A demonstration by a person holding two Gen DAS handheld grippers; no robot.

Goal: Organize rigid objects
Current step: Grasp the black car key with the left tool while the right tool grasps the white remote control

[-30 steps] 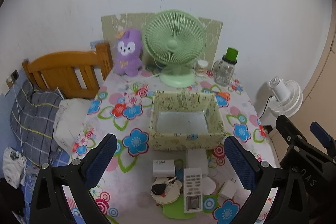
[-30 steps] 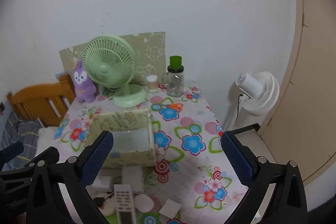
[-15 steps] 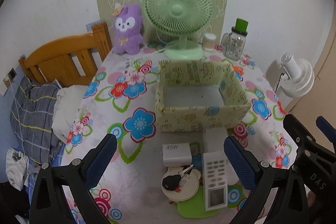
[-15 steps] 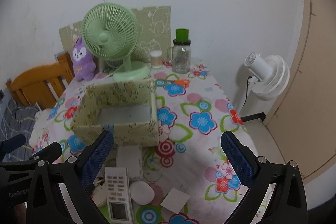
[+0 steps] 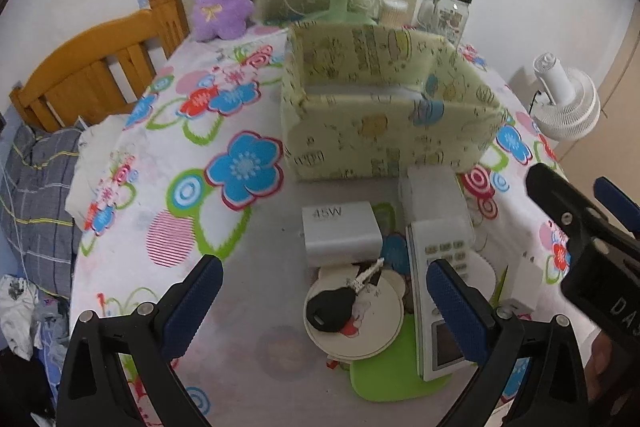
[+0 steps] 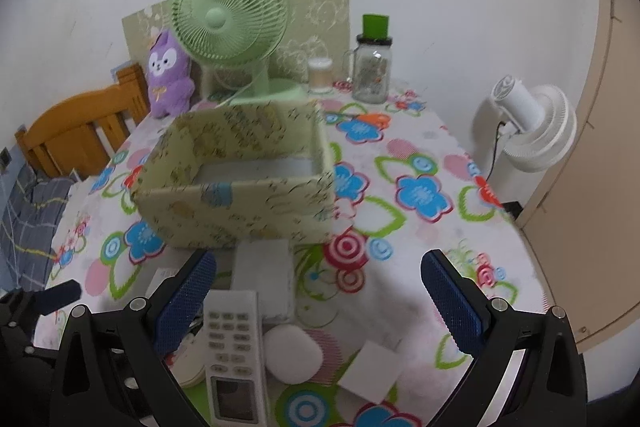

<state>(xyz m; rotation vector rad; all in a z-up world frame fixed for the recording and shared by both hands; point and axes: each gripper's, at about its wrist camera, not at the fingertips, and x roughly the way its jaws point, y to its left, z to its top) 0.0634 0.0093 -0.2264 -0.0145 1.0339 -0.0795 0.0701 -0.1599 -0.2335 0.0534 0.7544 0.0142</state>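
An empty pale-green patterned box (image 5: 384, 115) (image 6: 240, 183) stands mid-table. In front of it lie a white 45W charger (image 5: 340, 233), a black key (image 5: 336, 305) on round coasters (image 5: 356, 323), a white remote (image 5: 438, 291) (image 6: 234, 355), a white rectangular case (image 5: 432, 193) (image 6: 262, 277), a white round pad (image 6: 294, 351) and a white square card (image 6: 372, 371). My left gripper (image 5: 320, 303) is open, low over the key and charger. My right gripper (image 6: 318, 301) is open above the remote and round pad, and it shows at the right in the left wrist view (image 5: 580, 223).
A green desk fan (image 6: 228, 23), a purple plush (image 6: 168, 79), a green-lidded glass jar (image 6: 372, 67) and a small cup (image 6: 320, 75) stand at the back. A wooden headboard (image 5: 92, 67) is at the left. A white floor fan (image 6: 532, 127) stands off the right edge.
Both grippers have moved forward and down toward the cluster of objects in front of the box. Both stay open and empty.
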